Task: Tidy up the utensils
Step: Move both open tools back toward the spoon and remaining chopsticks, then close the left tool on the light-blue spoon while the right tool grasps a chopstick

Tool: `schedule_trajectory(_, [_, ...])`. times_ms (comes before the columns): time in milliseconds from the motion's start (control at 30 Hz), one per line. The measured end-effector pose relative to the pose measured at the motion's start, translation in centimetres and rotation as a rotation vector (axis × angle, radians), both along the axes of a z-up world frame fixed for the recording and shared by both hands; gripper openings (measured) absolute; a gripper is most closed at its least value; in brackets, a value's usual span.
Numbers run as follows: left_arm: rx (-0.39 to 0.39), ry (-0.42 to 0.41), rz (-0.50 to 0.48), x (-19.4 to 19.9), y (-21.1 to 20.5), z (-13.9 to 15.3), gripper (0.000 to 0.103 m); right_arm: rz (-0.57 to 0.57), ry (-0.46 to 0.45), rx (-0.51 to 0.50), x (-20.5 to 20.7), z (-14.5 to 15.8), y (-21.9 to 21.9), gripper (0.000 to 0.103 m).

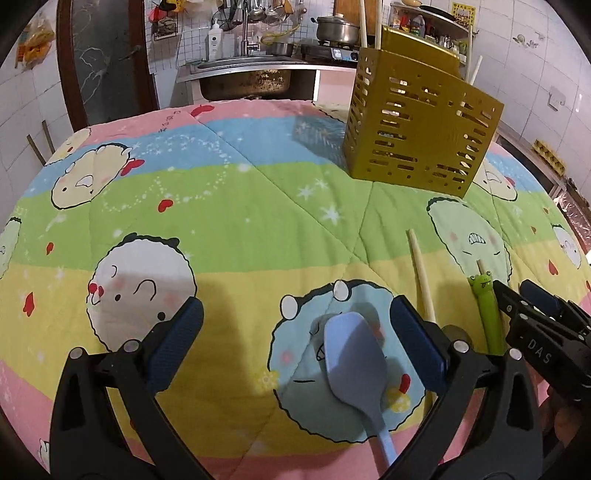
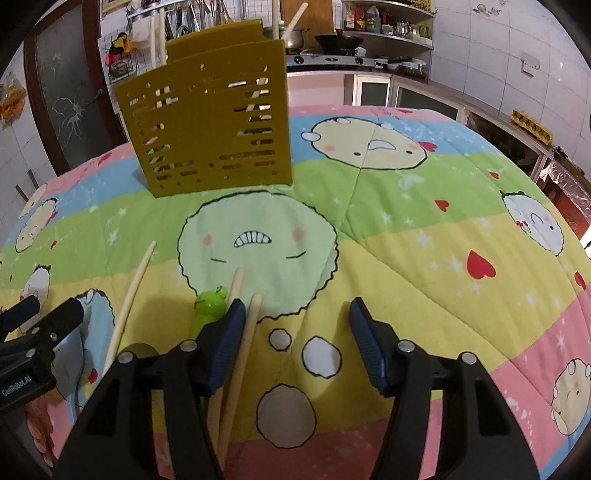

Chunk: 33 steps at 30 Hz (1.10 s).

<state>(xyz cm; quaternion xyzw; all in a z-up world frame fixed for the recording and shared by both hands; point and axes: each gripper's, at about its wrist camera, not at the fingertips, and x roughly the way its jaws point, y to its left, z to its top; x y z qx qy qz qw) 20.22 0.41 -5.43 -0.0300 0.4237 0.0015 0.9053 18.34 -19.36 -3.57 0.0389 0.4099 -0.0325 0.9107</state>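
Open quilted surface (image 2: 424, 258) lies right of the gold utensil holder (image 2: 210, 129); loose chopsticks (image 2: 240, 354) and a spatula (image 1: 351, 362) clutter its near side.

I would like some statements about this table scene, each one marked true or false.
1. The holder stands upright with chopsticks in it. True.
2. The spoon is clamped by the left hand-held gripper. False: it lies on the quilt between the open jaws, touching neither.
3. The right hand-held gripper is open. True.
4. A green frog piece lies right of the right hand-held gripper. False: it lies just to its left.
5. All chopsticks are in the holder. False: some loose chopsticks lie on the quilt.
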Motion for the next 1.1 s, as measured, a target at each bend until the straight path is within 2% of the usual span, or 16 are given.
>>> schedule_trajectory(267, [0.021, 0.033, -0.017, -0.1, -1.0, -0.6, 0.097, 0.014, 0.013, -0.004, -0.2, 0.1, 0.9, 0.041])
schedule_trajectory(567, [0.045, 0.057, -0.013, -0.1, -1.3, -1.0, 0.097, 0.0, 0.029, -0.019, 0.0, -0.1, 1.4, 0.039])
schedule_trajectory(800, [0.049, 0.061, -0.004, -0.3, -1.3, -1.0, 0.095, 0.006, 0.034, -0.037, -0.6, 0.0, 1.9, 0.033])
schedule_trajectory(867, [0.045, 0.062, 0.0, -0.3, -1.3, -1.0, 0.094, 0.012, 0.031, -0.037, -0.6, 0.1, 1.9, 0.029])
schedule_trajectory(933, [0.043, 0.066, 0.001, -0.3, -1.3, -1.0, 0.091, 0.027, 0.024, -0.037, -0.5, 0.1, 1.9, 0.013])
schedule_trajectory(1100, [0.024, 0.069, -0.009, -0.4, -1.4, -1.0, 0.084, 0.038, 0.018, -0.018, -0.4, 0.1, 1.8, 0.01])
